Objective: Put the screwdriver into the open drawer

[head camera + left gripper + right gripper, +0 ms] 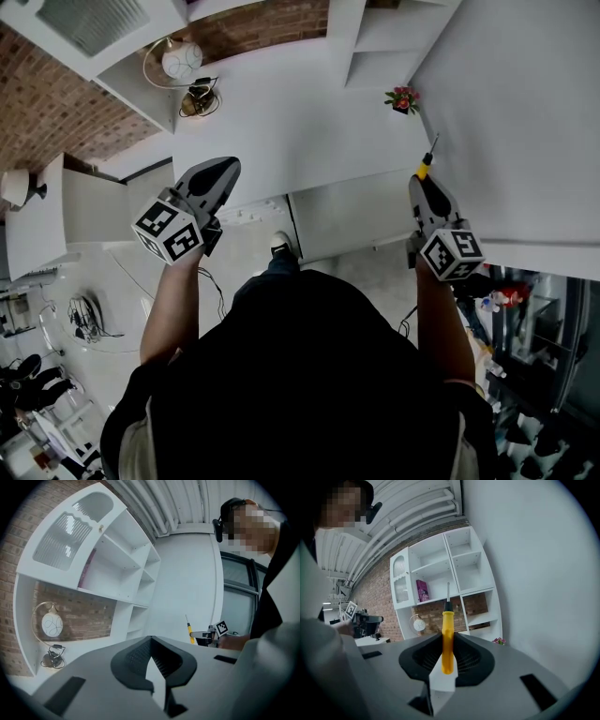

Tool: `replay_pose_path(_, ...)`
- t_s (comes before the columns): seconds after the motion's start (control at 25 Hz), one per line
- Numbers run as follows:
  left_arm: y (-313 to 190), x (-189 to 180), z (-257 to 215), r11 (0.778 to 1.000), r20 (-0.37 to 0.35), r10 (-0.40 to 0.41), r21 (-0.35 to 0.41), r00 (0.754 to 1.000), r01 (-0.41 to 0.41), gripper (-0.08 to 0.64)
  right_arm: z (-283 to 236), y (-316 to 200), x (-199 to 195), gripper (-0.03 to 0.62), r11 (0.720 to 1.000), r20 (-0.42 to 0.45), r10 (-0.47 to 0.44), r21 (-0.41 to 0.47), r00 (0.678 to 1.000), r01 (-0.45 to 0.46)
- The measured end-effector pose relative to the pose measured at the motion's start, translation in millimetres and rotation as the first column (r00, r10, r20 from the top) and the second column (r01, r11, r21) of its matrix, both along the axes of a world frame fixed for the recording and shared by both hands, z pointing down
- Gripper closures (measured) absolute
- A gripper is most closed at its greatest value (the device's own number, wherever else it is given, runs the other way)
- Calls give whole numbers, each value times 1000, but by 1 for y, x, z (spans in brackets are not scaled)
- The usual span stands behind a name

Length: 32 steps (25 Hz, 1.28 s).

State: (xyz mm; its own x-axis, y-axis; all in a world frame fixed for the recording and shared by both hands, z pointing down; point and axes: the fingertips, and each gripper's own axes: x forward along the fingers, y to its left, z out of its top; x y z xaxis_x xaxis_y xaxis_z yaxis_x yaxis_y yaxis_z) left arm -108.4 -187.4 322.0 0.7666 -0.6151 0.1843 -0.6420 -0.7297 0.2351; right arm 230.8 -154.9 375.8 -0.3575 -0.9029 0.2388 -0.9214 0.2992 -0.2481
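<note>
Clamping the yellow handle, right gripper point(443, 679) held the screwdriver point(447, 639), judged light and rigid; left gripper point(154, 674) sat closed, empty.

The right gripper point(421, 184) clamps the screwdriver point(425, 166) by its yellow handle; the shaft points ahead of the jaws. A small flower pot point(403, 98) stands on the white tabletop point(300, 122) ahead and left of the tip. The left gripper point(217, 173), jaws together, hangs well apart; a globe lamp point(182, 61) stands ahead of it.
</note>
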Motion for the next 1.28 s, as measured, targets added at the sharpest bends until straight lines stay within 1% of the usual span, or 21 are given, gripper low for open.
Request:
replay_pose_path(0.36,-1,3,4,1000,2,-2,-8,1000,2,543,7,-2,2,511,1000,5,-7,-12,1000,7)
replay_pose_path(0.6,0,1,5,1000,7,-13,-19,1000,14,543,15,-4,-3,511,999,-3,-17,-41,1000,17)
replay_pose_path(0.92,-1,-5,5,999,17,-37,-35,999,38,543,35,-7,2,511,998,-50,-9,-62,999,6)
replay_pose_path(1.12,0,-11,12,999,7,-29,-21,1000,29,543,57,-6,2,511,996,-84,-21,-83,996,14)
replay_pose_path(1.28,2,-13,12,999,20,-37,-38,999,38,543,74,-5,-2,511,994,-123,-44,-106,991,31)
